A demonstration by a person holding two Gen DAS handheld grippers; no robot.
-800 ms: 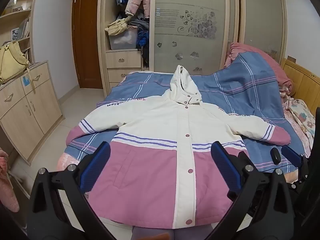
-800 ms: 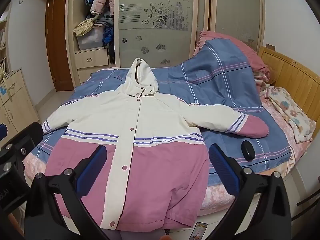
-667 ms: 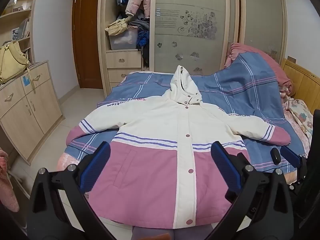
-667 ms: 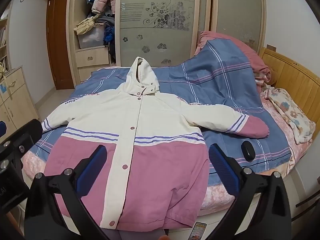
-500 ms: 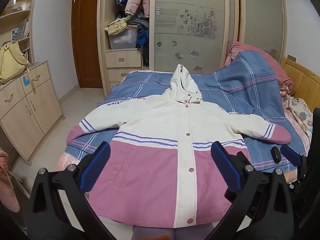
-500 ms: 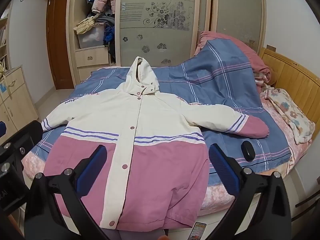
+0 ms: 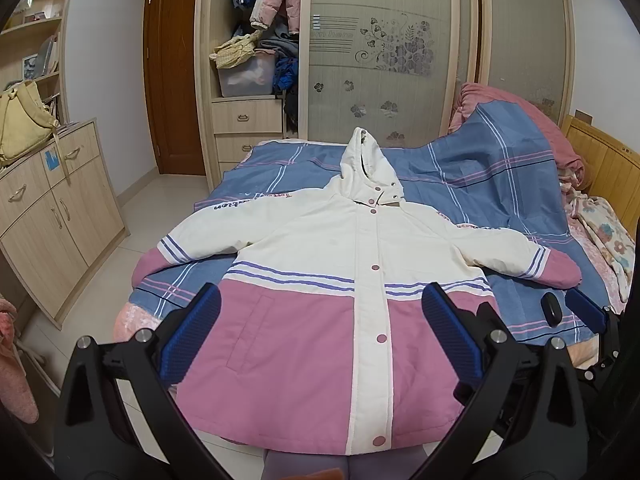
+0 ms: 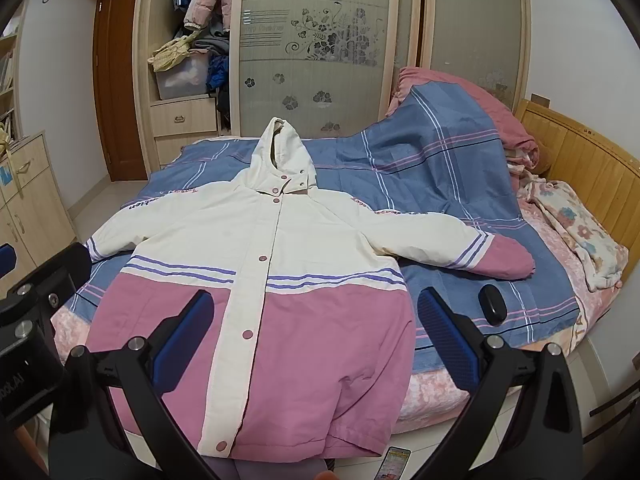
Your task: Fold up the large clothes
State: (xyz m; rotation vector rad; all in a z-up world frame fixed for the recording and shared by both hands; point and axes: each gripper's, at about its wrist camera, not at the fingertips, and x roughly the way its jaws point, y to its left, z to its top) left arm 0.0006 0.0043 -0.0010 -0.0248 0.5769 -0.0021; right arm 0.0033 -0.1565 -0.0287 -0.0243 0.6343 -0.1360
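lying flat on blue plaid bedspread (image 7: 472, 184), jacket (image 7: 344, 264), wardrobe (image 7: 384, 60) behind

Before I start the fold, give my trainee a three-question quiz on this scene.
1. True or false: the jacket lies front up, snapped shut.
2. What small black object lies on the bedspread near the jacket's cuff?
3. Are the left gripper and right gripper A) holding fabric or B) open, holding nothing?

Key: 1 true; 2 a black case, maybe for earbuds; 3 B.
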